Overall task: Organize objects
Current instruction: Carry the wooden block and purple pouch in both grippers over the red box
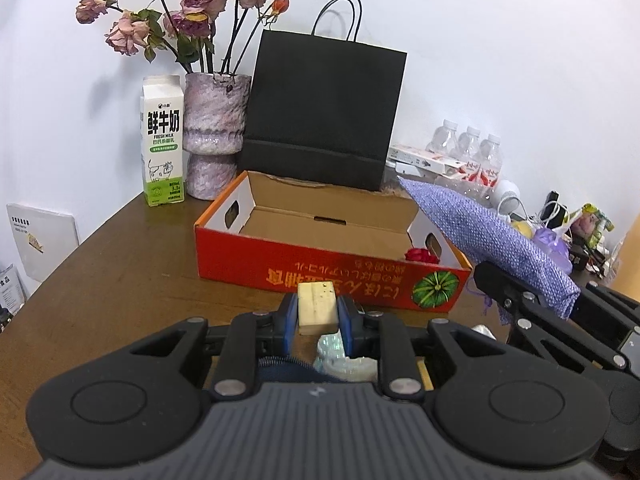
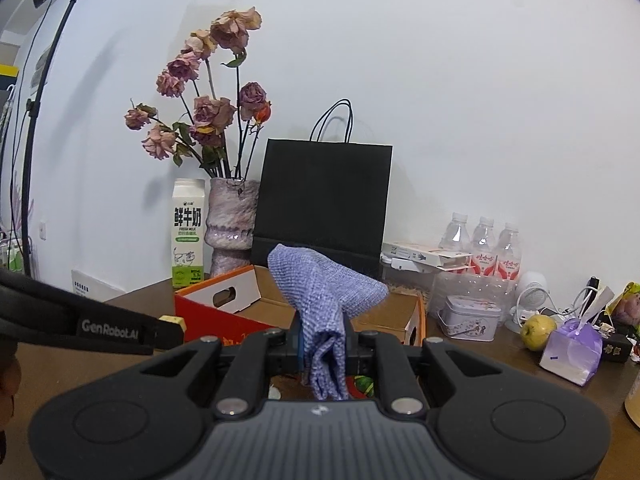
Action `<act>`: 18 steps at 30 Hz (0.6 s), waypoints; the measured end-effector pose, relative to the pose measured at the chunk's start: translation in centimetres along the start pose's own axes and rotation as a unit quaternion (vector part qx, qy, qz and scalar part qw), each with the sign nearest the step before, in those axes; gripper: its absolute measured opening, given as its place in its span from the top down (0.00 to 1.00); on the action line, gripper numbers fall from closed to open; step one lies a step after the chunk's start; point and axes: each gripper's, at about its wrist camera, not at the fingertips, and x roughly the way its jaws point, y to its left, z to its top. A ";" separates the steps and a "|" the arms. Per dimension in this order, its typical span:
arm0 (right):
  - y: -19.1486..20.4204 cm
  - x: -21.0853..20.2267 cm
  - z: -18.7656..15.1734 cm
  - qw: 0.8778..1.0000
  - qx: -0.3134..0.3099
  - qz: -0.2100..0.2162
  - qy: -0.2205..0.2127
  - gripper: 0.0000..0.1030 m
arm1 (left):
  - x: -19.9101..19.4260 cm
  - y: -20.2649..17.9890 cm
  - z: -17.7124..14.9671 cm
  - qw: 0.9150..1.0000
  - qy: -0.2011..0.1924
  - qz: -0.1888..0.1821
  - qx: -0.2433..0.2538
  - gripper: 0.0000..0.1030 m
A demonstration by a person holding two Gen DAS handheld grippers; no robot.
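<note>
both tilted slightly down: left claw (image 1: pixel 318 308) grips a block (image 1: pixel 317 306), right claw (image 2: pixel 322 342) a cloth (image 2: pixel 320 292); carton (image 1: pixel 163 140) reads "fresh milk".

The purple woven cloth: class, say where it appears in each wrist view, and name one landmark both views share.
Left wrist view: purple woven cloth at right, slanting over the red box's right end, clamped in the right gripper.
Right wrist view: the cloth at centre, rising from between the gripper's fingers in front of the box.
Shared landmark: the black paper bag against the wall.
</note>
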 end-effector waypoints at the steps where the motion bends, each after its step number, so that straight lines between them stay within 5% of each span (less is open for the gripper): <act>1: 0.0 0.2 0.1 1.000 0.000 -0.001 0.000 0.87 | 0.2 0.0 0.2 1.000 -0.001 0.000 0.000 0.78; 18: -0.4 4.8 1.2 1.000 0.008 0.000 0.001 0.87 | 4.3 0.2 2.3 1.000 -0.003 0.000 -0.018 0.78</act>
